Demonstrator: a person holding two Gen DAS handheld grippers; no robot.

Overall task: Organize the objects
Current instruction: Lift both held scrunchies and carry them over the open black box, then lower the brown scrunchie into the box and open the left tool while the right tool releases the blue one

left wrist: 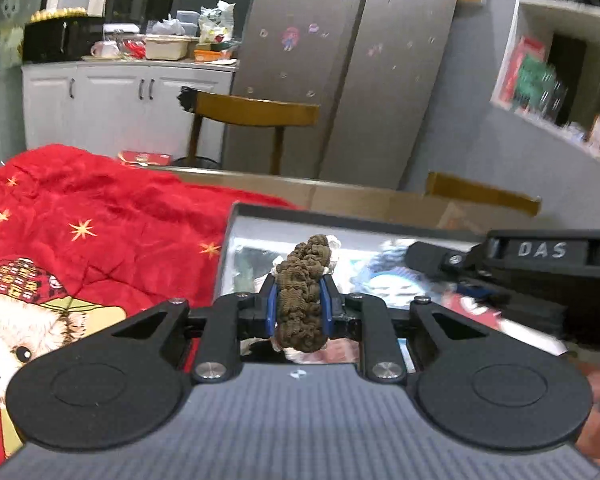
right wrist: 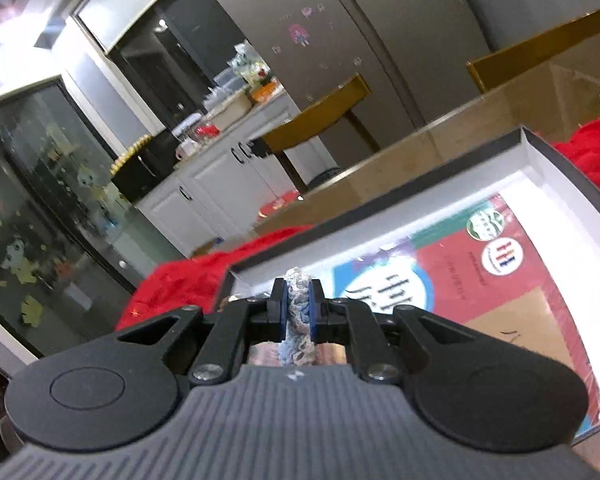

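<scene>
Left tongs [left wrist: 300,300]: clamped on a bunched brown cloth [left wrist: 304,292], a knitted-looking wad squeezed between the blue pads, sticking up past the tips and hanging below them.
Right tongs [right wrist: 298,308]: pinched tight on a thin pale blue-and-white cloth [right wrist: 299,312], crumpled, showing above and below the pads.
Box [right wrist: 520,168]: a shallow dark-rimmed box with white inner walls, lying open on the tabletop; both tongs hang over its near end, each cloth above the inside of it.
Inside the box: a flat printed sheet [right wrist: 480,280] in red, blue and white with round logos covers the bottom.
Blanket [left wrist: 100,220]: red and fluffy with gold stars and a cartoon animal, spread beside the box and touching its edge.
Tabletop [left wrist: 340,196]: light brown, bare strip visible beyond the box.
Chairs: one wooden chair [left wrist: 256,114] past the far edge, another chair back [left wrist: 484,198] further along.
Background: a grey fridge [left wrist: 340,60] with small stickers, white cabinets [left wrist: 120,108] cluttered on top.
Right tongs from the left view: the black body marked "DAS" [left wrist: 540,250] just beside, over the box.
</scene>
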